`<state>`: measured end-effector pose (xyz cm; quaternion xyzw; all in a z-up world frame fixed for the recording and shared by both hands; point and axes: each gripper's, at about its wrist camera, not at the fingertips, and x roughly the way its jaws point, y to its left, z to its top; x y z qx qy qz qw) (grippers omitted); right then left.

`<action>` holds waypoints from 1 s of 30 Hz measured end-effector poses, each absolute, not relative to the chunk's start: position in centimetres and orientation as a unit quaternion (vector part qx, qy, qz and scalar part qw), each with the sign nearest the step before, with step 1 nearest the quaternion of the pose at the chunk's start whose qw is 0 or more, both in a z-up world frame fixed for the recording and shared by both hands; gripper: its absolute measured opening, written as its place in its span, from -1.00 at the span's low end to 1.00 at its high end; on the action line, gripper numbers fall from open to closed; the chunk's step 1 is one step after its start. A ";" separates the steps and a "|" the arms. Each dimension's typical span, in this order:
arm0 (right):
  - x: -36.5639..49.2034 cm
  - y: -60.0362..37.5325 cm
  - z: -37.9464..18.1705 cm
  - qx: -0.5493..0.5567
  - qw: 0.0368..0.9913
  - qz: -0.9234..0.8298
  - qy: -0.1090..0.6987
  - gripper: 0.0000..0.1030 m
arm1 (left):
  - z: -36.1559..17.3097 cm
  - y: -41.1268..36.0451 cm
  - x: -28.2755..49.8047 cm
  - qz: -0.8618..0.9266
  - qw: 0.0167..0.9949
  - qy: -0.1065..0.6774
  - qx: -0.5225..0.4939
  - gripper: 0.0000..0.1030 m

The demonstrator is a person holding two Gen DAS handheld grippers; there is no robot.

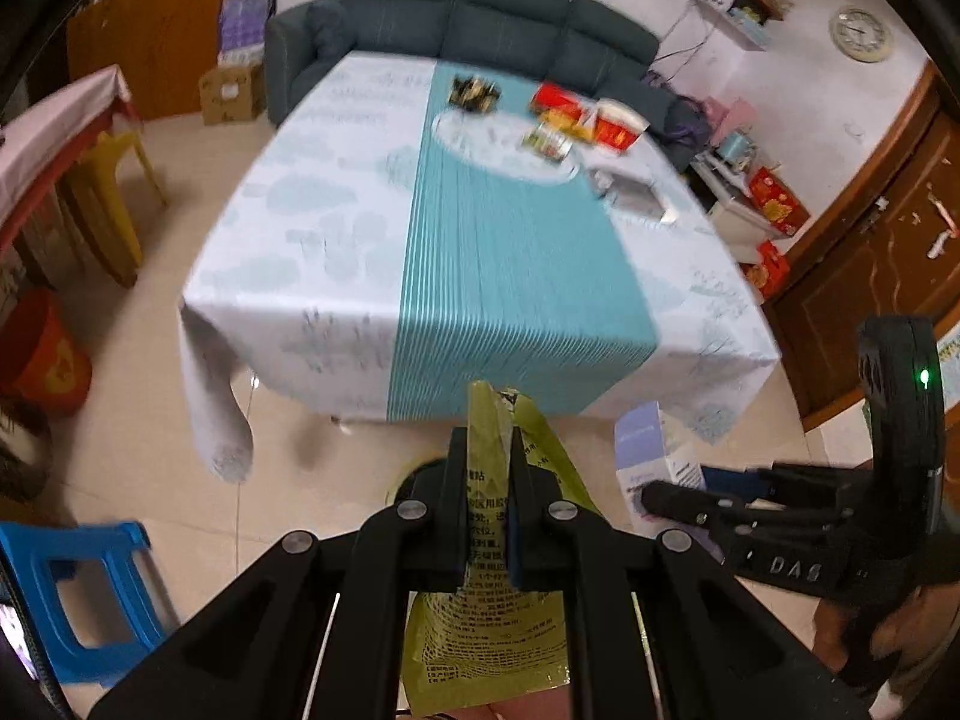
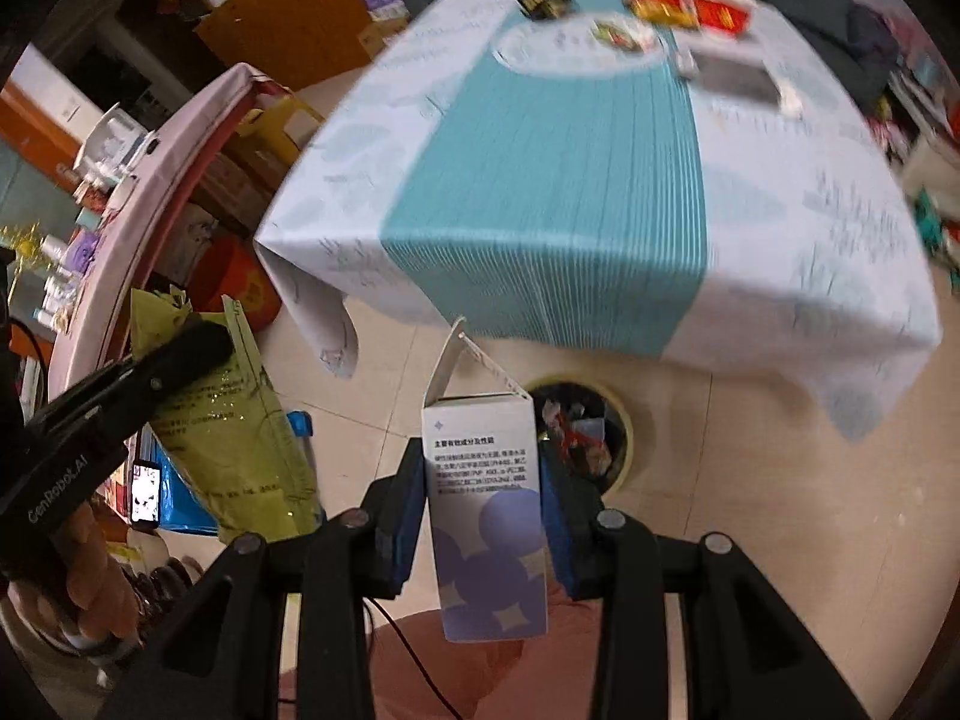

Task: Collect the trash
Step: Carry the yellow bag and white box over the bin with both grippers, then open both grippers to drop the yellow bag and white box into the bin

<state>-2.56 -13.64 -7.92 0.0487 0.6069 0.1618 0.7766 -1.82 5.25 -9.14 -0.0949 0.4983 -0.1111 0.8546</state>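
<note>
My left gripper (image 1: 487,468) is clenched tight on a yellow-green pouch (image 1: 480,618), the pads pinching its thin top edge so the printed body hangs down below the fingers; in the right wrist view the same pouch dangles off to the side, well short of the bin. My right gripper (image 2: 480,516) grips a white and purple carton (image 2: 489,516) by its two broad faces, blue pads pressing flat on either side, the top flap standing open above. Just beyond the carton, on the tiled floor (image 2: 750,510) in front of the table's hanging tablecloth (image 2: 540,192), sits the round waste bin (image 2: 624,420), already holding crumpled wrappers. The carton looks nearly lined up with it, so I judge the step in hand is the drop. To do it well I would bring the carton's lower end over the middle of the opening, not its near rim, before I let the pads part, since a tall box released off-centre may tip and land on the tiles. The pouch is light and floppy; it should go low and well over the mouth before release. More wrappers and red packets (image 1: 558,99) wait at the far end of the table, by the sofa (image 1: 468,18).
</note>
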 end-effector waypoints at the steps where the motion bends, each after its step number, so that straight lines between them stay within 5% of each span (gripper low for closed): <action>1: -2.7 -14.0 -9.4 0.059 0.773 0.155 0.612 -0.31 | -10.7 4.9 -1.7 -0.107 0.852 0.504 -0.094 -0.86; 13: -2.9 -18.4 -35.1 0.194 0.745 0.059 0.635 -0.31 | -34.7 1.2 2.4 -0.019 0.841 0.533 -0.085 -0.86; 19: -2.4 -18.7 -43.3 0.217 0.746 0.053 0.627 -0.29 | -41.4 -0.4 3.7 -0.014 0.848 0.525 -0.073 -0.82; 26: -1.1 -19.0 -47.6 0.226 0.740 0.060 0.631 -0.22 | -45.5 -0.7 4.6 -0.008 0.833 0.550 -0.063 0.00; 30: -0.7 -19.0 -48.1 0.225 0.738 0.060 0.633 0.19 | -46.3 0.1 4.7 -0.010 0.819 0.568 -0.078 0.25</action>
